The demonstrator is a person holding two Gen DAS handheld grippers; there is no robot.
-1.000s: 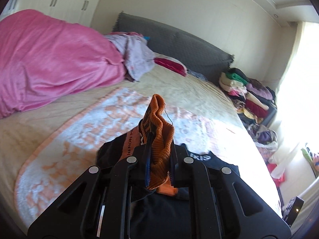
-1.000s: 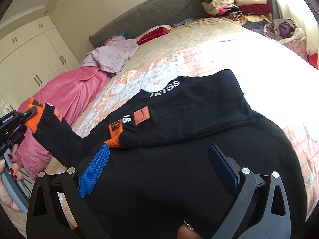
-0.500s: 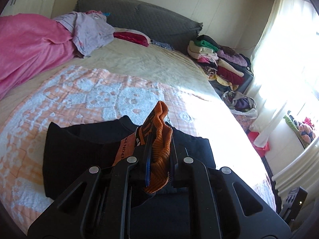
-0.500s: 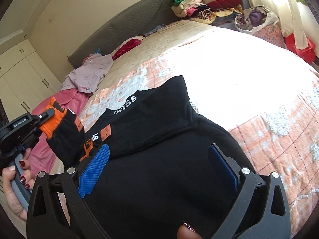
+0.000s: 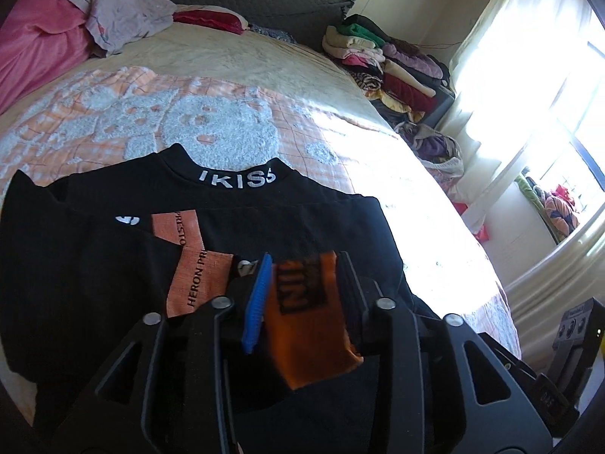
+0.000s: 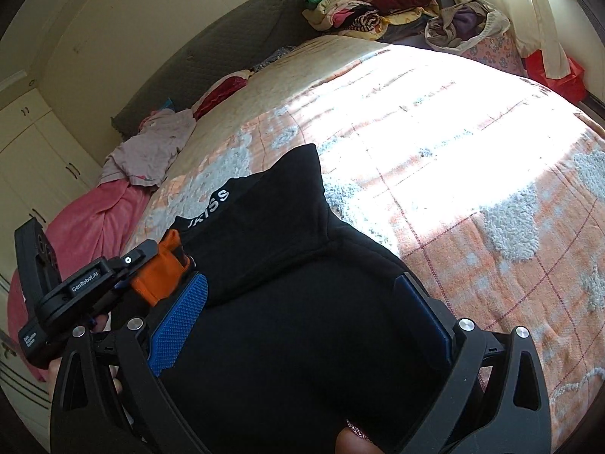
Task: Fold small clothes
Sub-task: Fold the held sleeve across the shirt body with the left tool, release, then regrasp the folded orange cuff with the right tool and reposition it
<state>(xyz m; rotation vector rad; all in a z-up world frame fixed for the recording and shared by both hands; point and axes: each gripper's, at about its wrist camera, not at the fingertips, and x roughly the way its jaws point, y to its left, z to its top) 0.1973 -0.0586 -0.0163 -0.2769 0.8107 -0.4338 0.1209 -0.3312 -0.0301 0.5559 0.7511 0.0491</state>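
So the left gripper [image 5: 302, 295] has swung the sleeve across and down over the body of the black sweatshirt [image 5: 113, 265], and its jaws have just been opening. The orange cuff [image 5: 314, 321] sits between the pads but it looks slack now, not squeezed like it was a second ago when it stood up bunched in a tight pinch. Reads like the sleeve fold is getting dropped off: cuff released on top of the torso, second sleeve done or nearly so. An orange printed label [image 5: 196, 276] from the other sleeve lies just left of the cuff, so both sleeves seem to cross over the chest.

Moving right, the right gripper [image 6: 298, 314] hangs spread wide over the lower part of the sweatshirt, nothing between its pads, just black fabric underneath. Whether it's touching the cloth, can't tell.

The sweatshirt itself lies flat-ish on the orange-and-white blanket [image 6: 491, 196] on the bed, white-lettered collar [image 5: 236, 179] pointing toward the headboard. Thick, soft knit, a few ridges where the sleeve overlaps. Probably next is folding the hem up toward the collar, and that bulky cuff could slide off if it gets jostled.
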